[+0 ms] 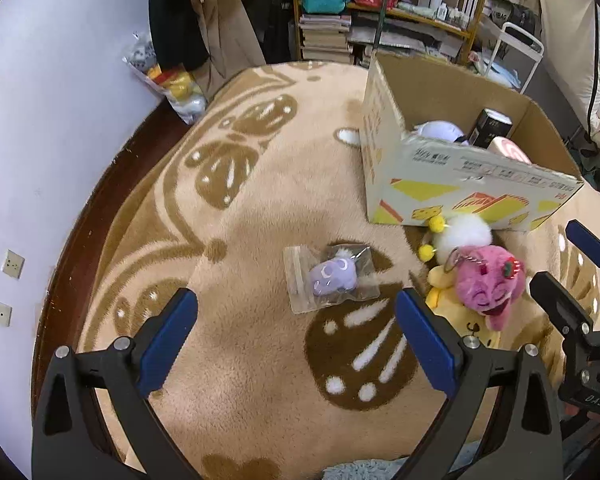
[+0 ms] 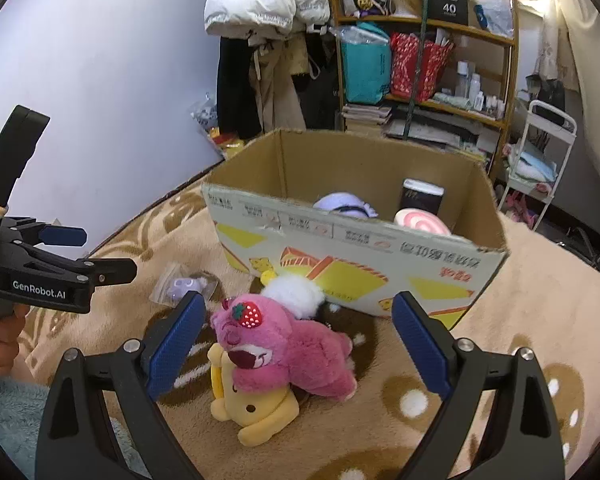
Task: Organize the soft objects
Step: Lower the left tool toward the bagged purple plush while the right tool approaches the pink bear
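A pink plush bear [image 2: 288,352] [image 1: 488,288] lies on top of a yellow plush [image 2: 256,404] [image 1: 460,316] on the beige rug. A white fluffy pompom toy [image 2: 296,292] [image 1: 464,232] lies behind them against the cardboard box [image 2: 364,264] [image 1: 384,136]. A small purple plush in a clear bag [image 1: 332,276] [image 2: 184,286] lies to the left. My left gripper [image 1: 296,324] is open above the rug, just short of the bag. My right gripper [image 2: 300,332] is open around the pink bear, without touching it. The box holds a lilac plush [image 2: 344,204], a pink swirl plush [image 2: 420,220] and a black carton.
A patterned rug [image 1: 240,220] covers the surface. A bag of toys [image 1: 172,80] leans on the wall at the back left. A cluttered wooden shelf [image 2: 428,60] and hanging coats stand behind the box. A white cart [image 2: 540,152] stands at the right.
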The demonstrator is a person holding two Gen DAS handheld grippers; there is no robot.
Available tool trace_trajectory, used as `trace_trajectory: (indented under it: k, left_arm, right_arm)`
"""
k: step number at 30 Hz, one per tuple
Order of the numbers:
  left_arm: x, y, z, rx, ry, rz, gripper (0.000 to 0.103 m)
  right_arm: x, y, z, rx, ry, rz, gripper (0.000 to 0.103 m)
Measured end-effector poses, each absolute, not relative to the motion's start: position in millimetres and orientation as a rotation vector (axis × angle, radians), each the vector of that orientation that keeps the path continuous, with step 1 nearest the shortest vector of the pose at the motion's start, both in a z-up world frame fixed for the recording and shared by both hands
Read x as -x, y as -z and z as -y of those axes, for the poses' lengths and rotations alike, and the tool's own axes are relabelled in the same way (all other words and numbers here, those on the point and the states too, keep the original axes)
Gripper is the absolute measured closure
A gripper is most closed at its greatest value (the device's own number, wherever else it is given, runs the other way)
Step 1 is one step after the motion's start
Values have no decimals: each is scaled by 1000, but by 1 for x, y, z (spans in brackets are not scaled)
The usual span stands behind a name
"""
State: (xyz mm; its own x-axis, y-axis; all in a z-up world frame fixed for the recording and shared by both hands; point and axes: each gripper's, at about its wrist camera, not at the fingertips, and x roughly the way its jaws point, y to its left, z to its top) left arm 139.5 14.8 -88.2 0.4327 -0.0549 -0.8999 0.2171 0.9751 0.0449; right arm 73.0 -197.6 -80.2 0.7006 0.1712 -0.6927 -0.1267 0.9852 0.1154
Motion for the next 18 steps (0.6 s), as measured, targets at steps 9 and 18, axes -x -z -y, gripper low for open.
trace_trajectory:
  k: [9, 18]
  left_arm:
    - [-155, 115, -7, -187, 214, -1196, 5]
    - [-166, 139, 3, -218, 240, -1254, 5]
  right_arm:
    - [-84, 103, 186, -29, -183, -837, 4]
    - [-100, 119, 185, -42, -187, -870, 5]
